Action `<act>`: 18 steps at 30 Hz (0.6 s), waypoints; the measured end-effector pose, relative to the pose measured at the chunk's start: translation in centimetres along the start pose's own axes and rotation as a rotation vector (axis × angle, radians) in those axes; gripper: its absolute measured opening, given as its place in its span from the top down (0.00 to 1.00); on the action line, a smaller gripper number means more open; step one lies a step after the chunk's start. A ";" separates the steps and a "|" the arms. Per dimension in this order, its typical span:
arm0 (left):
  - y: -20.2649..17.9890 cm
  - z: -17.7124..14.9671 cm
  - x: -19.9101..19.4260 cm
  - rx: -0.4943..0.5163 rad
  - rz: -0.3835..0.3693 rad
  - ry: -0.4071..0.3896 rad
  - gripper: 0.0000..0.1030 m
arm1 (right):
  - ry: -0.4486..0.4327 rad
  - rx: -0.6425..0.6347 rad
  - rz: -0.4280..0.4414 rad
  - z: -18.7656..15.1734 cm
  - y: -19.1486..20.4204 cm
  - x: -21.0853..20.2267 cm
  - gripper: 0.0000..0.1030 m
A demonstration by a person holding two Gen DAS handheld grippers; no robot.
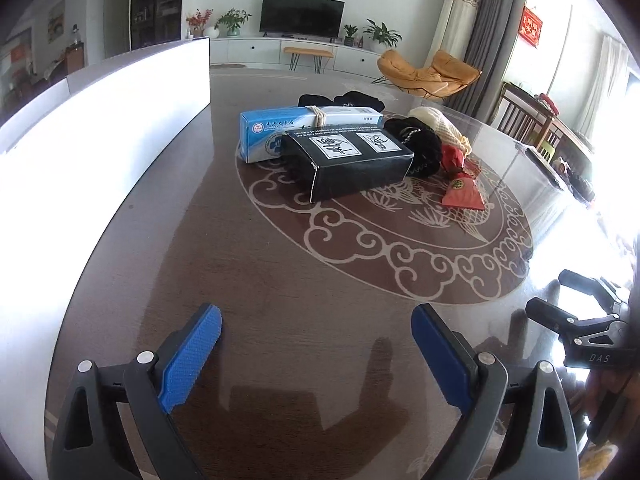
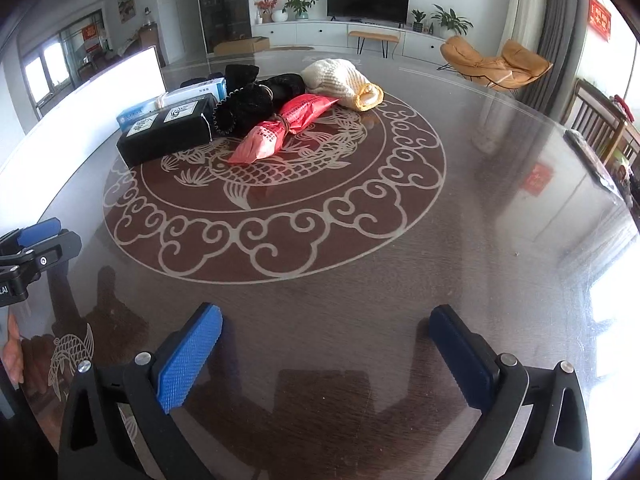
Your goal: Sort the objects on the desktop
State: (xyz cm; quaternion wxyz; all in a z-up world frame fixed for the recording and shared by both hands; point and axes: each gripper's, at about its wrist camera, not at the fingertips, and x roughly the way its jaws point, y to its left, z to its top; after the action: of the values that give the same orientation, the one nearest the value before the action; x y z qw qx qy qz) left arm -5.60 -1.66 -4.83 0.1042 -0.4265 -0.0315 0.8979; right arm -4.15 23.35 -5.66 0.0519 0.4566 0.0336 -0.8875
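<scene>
A pile sits on the far side of the table's round pattern. It holds a black box, a blue-and-white box, black cloth items, a cream knitted item and a red bag tied in the middle. My left gripper is open and empty, low over the near table. My right gripper is open and empty, also well short of the pile.
The glossy brown table has a carp and cloud pattern. A long white board stands along its left side. The right gripper's body shows at the left view's right edge; the left gripper's shows at the right view's left edge.
</scene>
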 end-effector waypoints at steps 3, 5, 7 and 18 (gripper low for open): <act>-0.4 0.1 -0.2 0.008 0.015 0.010 0.06 | 0.000 0.000 0.000 0.0 0.0 0.0 0.00; -0.6 0.2 -0.2 0.018 0.025 0.016 0.06 | 0.001 0.000 0.000 0.0 0.0 0.0 0.00; -0.9 0.4 -0.1 0.029 0.034 0.023 0.04 | 0.000 0.000 0.000 0.0 0.0 0.0 0.00; -1.9 0.6 0.5 0.075 0.088 0.049 0.02 | 0.000 0.000 0.000 0.0 0.0 0.0 0.00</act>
State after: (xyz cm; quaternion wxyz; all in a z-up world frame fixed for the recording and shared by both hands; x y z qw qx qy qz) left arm -6.12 0.29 -4.56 0.0814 -0.4450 0.0234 0.8915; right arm -4.20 23.36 -5.69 0.0520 0.4567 0.0334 -0.8875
